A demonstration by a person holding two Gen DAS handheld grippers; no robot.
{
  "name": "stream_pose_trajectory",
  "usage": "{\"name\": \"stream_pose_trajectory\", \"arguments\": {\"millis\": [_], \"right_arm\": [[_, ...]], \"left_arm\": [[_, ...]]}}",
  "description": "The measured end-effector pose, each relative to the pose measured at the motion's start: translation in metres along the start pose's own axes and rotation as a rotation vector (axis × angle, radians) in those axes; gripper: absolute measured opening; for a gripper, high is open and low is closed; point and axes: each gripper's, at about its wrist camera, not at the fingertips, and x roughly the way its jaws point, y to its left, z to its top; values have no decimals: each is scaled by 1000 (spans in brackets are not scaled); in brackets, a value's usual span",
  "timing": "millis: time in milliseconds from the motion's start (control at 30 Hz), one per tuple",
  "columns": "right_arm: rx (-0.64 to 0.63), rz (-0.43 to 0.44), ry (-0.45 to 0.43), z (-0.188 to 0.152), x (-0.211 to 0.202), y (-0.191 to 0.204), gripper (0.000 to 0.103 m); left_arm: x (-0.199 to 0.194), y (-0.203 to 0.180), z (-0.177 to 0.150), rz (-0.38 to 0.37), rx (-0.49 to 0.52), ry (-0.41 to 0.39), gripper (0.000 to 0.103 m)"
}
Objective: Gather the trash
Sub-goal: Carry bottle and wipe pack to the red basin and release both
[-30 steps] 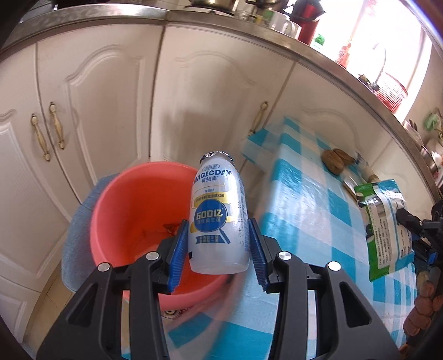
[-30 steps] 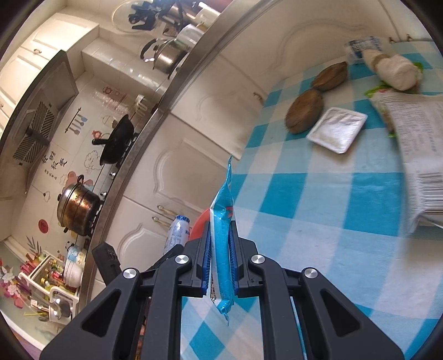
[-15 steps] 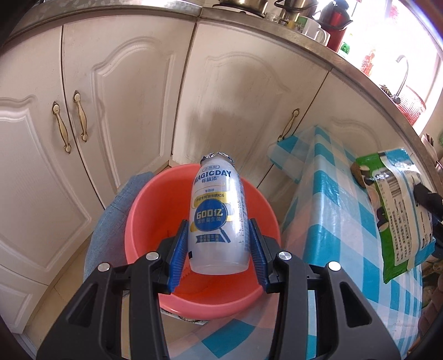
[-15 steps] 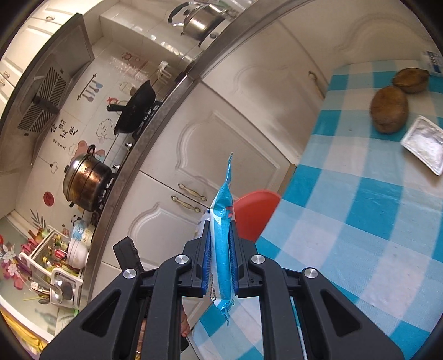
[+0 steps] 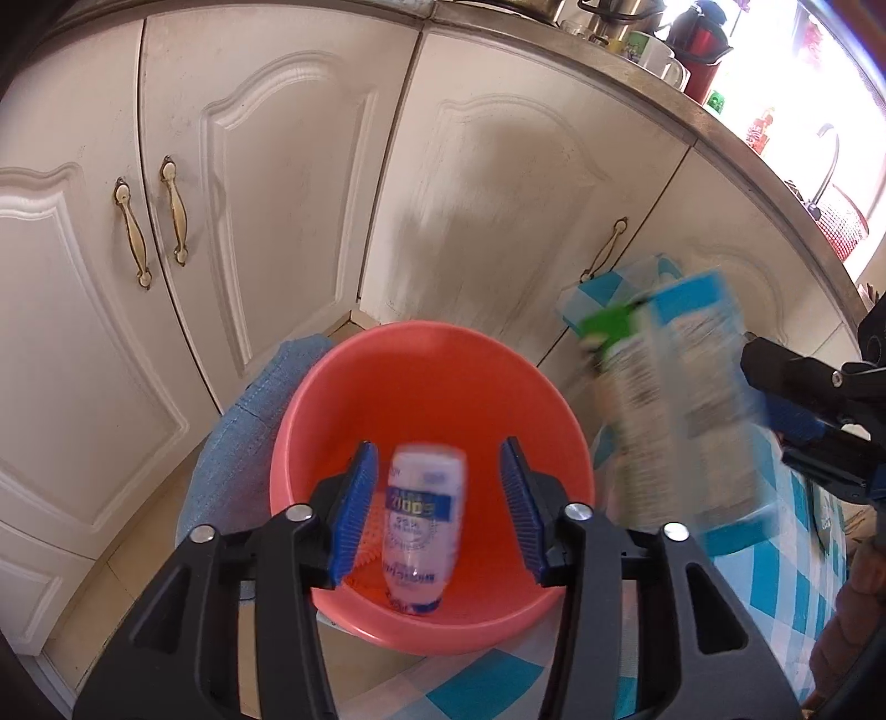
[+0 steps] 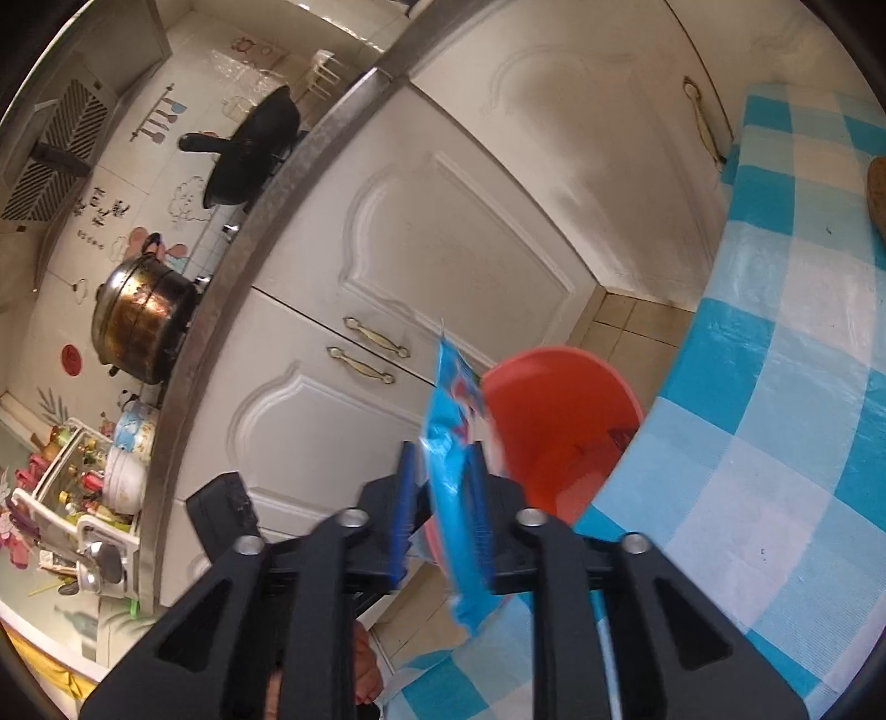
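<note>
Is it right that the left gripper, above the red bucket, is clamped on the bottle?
Not quite. In the left wrist view the left gripper is above the red bucket, but its jaws are opening, clear of the bottle, which is blurred, dropping in.

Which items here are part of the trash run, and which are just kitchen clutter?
In the job:
- white drink bottle, dropping free between the opening left hand-held gripper
- blue-green snack bag, between the opening jaws of the right hand-held gripper
- red basin

Lying about:
- checked tablecloth
- brass pot
- black wok
- red thermos
</note>
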Motion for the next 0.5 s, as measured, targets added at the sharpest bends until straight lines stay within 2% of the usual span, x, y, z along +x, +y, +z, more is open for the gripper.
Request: {"name": "stream_pose_trajectory", "arguments": {"millis": [33,67,100,167,233,367,500], "right_arm": [[-6,0,-6,-1,0,-1,58],[-16,-12,-20,-3,-2,-1,62],[-20,-25,-31,-5,-4,-2,67],[-20,-42,-52,-6,-13,-6,71],[-17,-61,-92,-8,-27,-9,80],[-38,-98,-184,-15,-61,-13,86],[-85,-142,-288,-32,-93,-16,90]], "left_arm": [[0,2,0,5,-2,-2,62],[0,4,0,8,-3,-5,68],[0,5,-1,11,-4,-7,70],[0,10,-2,19,-17,-2,77],[0,14,-2,21,-40,-3,79],[-5,17,-3,-8,-59,-18,79],[-19,12,-6,-32,-64,-102,79]]}}
